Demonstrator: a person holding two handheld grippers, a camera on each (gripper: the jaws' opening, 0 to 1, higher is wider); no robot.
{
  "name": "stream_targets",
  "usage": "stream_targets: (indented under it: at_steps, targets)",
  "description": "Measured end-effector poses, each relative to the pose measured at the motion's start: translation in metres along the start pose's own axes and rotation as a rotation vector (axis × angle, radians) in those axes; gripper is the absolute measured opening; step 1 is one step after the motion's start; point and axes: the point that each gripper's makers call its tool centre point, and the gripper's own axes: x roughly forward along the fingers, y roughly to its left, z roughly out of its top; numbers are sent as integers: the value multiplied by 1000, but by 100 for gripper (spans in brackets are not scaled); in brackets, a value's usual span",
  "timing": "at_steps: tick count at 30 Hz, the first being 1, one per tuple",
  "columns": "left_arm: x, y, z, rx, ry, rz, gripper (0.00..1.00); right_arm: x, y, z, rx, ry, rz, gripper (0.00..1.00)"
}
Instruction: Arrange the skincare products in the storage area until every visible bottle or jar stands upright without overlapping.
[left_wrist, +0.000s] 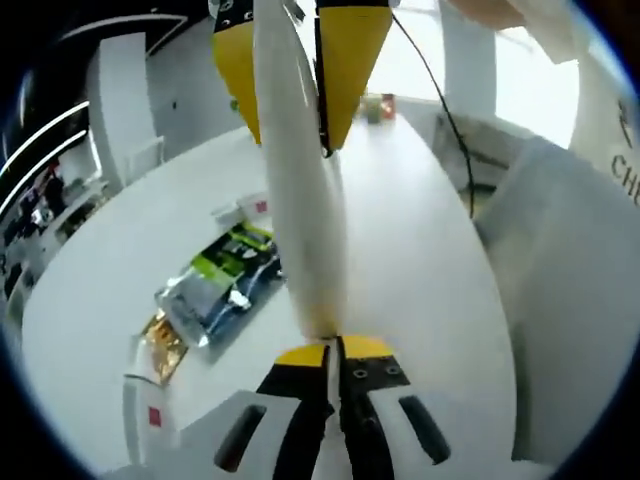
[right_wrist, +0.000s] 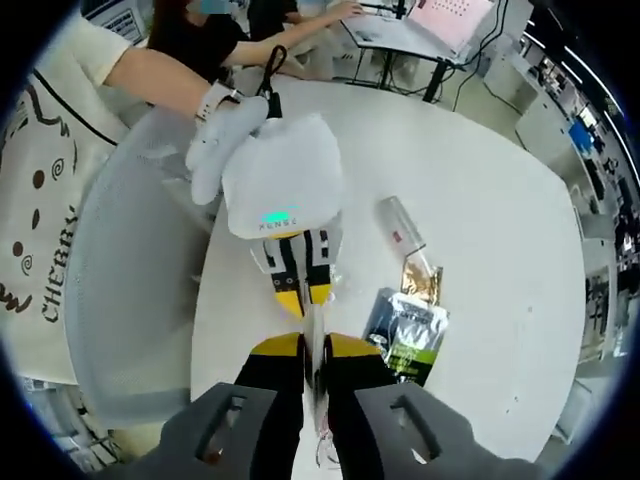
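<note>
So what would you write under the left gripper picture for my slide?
Both yellow-tipped grippers, left gripper and right gripper, pinch a long white tube above the white table with shiny foil sachets.

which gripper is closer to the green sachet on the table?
Neither clearly: left gripper and right gripper are both shut on one white tube, held above the table, the green sachet off to one side.

bright, window glare, soft focus, fisheye-warped edges
</note>
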Motion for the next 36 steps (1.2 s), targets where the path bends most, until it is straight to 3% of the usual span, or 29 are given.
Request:
stream_targets:
  at_steps: [1,8,21,36]
  targets:
    - [0,5,1,-4,-1,36,7,0,0,0,8,-1,3,7]
    - [-1,11,9,-3,-28,56,18,0,0,0,-4,5,1,7]
    - [11,21,18,12,-2,79,14,-4,-16,-11,43,14,-24,8]
    - [11,24,18,11,5,80,13,-3,-18,-15,28,19,-24,12]
